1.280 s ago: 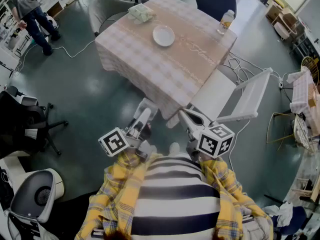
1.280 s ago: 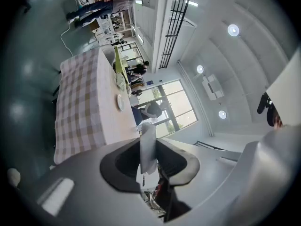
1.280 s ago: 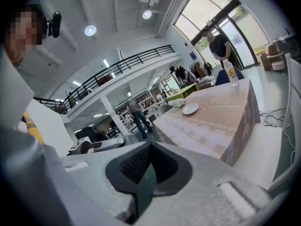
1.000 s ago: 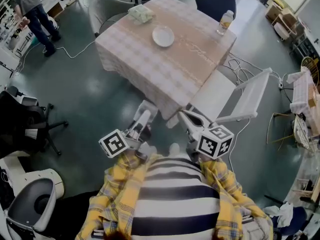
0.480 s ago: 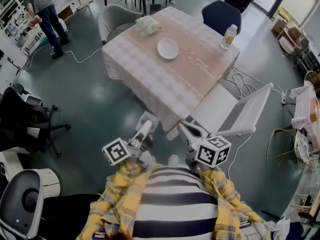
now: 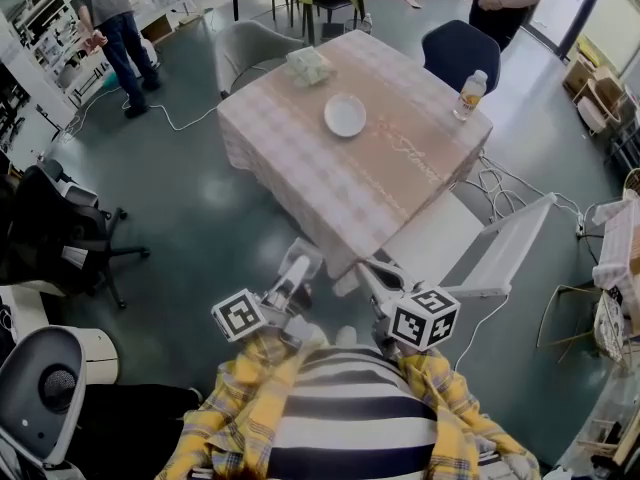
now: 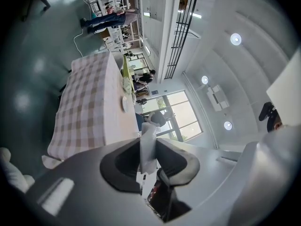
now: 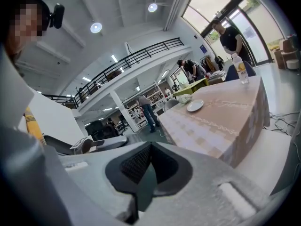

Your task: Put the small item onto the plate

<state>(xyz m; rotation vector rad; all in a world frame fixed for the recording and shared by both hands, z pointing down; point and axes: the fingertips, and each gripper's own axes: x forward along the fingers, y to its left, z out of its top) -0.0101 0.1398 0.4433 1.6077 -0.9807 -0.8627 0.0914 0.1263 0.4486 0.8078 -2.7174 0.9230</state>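
A white plate (image 6: pixel 345 115) lies near the middle of the table with the checked cloth (image 6: pixel 300 158), well ahead of me. It also shows as the plate (image 7: pixel 124 103) in the left gripper view and the plate (image 8: pixel 194 106) in the right gripper view. My left gripper (image 6: pixel 303 260) is held low near my chest, short of the table's near corner. It is shut on a small white item (image 7: pixel 148 142) that stands up between its jaws. My right gripper (image 6: pixel 368 268) hangs beside it, shut, with nothing in it; the jaws of the right gripper (image 8: pixel 149 161) meet.
On the table stand a drinks bottle (image 6: pixel 472 93) at the far right and a pale green pack (image 6: pixel 308 65) at the far edge. A white chair (image 6: pixel 470 248) sits at the near right corner, a dark blue chair (image 6: pixel 458 53) and a grey chair (image 6: pixel 255 43) behind. A black office chair (image 6: pixel 60 238) and a person (image 6: pixel 115 18) are to the left.
The head view has tilted up, so the table sits lower in the picture and more of the room behind shows. Both grippers stay where they were, jaws unchanged.
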